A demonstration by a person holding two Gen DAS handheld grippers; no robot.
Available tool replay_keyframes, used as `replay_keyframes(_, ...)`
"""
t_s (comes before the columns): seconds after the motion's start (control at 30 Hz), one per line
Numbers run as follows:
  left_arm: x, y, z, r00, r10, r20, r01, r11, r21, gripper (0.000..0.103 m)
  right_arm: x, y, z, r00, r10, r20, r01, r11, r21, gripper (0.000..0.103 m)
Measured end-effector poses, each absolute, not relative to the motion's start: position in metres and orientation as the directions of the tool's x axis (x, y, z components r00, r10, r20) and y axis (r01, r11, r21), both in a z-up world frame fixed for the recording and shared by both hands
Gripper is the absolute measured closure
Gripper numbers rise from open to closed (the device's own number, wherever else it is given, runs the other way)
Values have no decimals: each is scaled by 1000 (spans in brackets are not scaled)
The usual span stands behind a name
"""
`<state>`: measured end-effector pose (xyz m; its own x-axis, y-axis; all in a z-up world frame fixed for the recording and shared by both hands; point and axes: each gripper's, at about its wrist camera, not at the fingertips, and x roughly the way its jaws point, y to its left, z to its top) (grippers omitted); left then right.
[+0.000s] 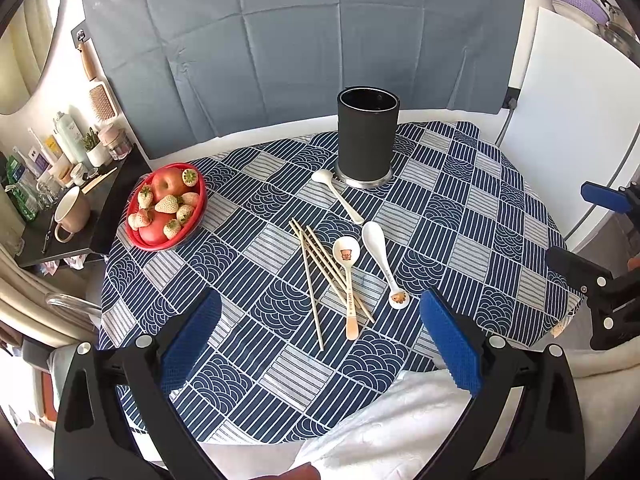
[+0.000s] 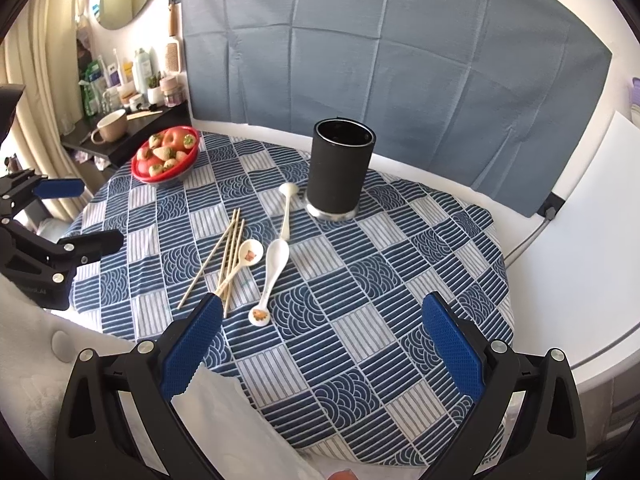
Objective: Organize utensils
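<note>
**Wooden chopsticks and three spoons loose on the cloth, holder empty**

Wooden chopsticks [image 1: 320,276] lie fanned mid-table on the blue patterned tablecloth [image 1: 460,216]. The bear-print spoon [image 1: 347,264] rests across them, bowl pointing toward the holder. The white spoon with the printed handle end [image 1: 382,256] lies just beside it, apart from the sticks. The plain white spoon [image 1: 340,196] sits farther back, its bowl close to the base of the black holder [image 1: 368,136]. The holder stands upright at the far side; nothing pokes above its rim, though its bottom cannot be seen.

Step, as judged: the very start, nothing sorted yet. The next move probably calls for a low, flat pinch on one thin item, then tipping it upright over the holder's mouth. The chopsticks cross each other and the bear spoon lies on top, so lifting that spoon first looks cleaner. Glazed spoon handles may slip between the pads.

The left gripper [image 1: 320,344] hovers at the near edge, jaws spread wide, holding nothing, aimed at the chopstick pile. The right gripper [image 2: 322,344] is likewise released and empty, further right, looking along the printed spoon. Each shows up at the edge of the other's view. A white sleeve [image 1: 384,432] covers the near table edge.

A red fruit bowl [image 1: 166,208] sits well off to the left, out of the way.
</note>
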<state>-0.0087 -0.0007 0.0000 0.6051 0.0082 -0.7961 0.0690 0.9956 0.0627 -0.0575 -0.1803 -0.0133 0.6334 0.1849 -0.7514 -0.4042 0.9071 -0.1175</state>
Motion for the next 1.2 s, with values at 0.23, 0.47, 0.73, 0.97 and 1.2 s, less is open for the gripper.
replay_keyframes(0.23,-7,-5,-1,588,26,-808,69,994,82,6,-54,-185,-13,613,223,-758,-429,900,-82,8)
replay_keyframes(0.47,-2,-11,-6,556,22,-831,69,995,72,6,-47,-192,-17,583,261,-770,-457,888,-45,8)
replay_keyframes(0.73,10,-11,-9,533,33,-846,-4,999,37,6,-26,-208,-26,528,291,-798,-463,886,17,8)
replay_keyframes(0.97,21,-12,-27,494,-32,-869,-88,992,-86,6,-9,-219,-36,495,314,-810,-524,852,9,8)
replay_keyframes(1.2,24,-12,-58,461,12,-887,-170,982,-76,6,6,-219,-45,468,354,-810,-610,792,-6,9)
